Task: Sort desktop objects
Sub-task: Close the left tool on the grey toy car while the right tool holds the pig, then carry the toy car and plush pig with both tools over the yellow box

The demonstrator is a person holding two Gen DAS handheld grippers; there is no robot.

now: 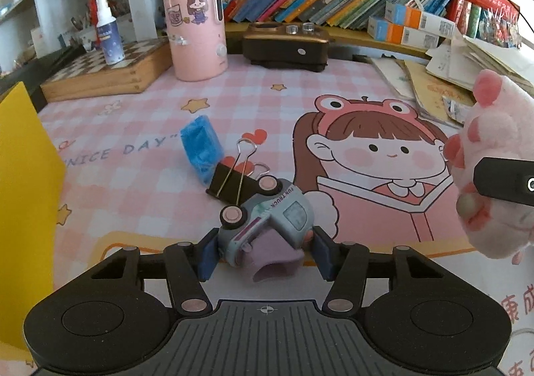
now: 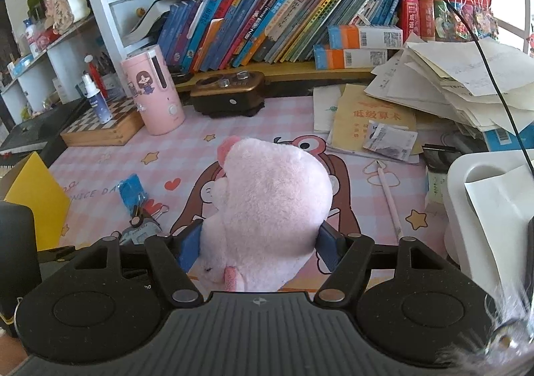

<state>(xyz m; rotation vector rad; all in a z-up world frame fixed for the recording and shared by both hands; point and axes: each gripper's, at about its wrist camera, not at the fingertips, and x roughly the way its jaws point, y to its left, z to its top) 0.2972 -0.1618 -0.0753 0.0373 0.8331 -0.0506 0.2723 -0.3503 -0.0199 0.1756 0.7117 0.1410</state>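
Left tongs (image 1: 265, 251) clenched on toy truck (image 1: 267, 226), tipped on its side, long axis running away from the tongs. Clip (image 1: 233, 180) touches truck's far end, blue wrapper (image 1: 202, 149) just beyond. Right tongs (image 2: 258, 246) grasp plush (image 2: 267, 209), right of truck, off worktop (image 1: 150, 129).

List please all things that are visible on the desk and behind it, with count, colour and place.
toy truck: one, grey-blue, between the left tongs' fingers
plush toy: one, pink, between the right tongs' fingers
binder clip: one, black, beyond the truck
blue packet: one, blue, beyond the clip
pink container: one, pink, rear left
chessboard box: one, wooden, rear left
spray bottle: one, white and blue, on the chessboard box
pen: one, pink, right side
left tongs: shut on truck
right tongs: shut on plush
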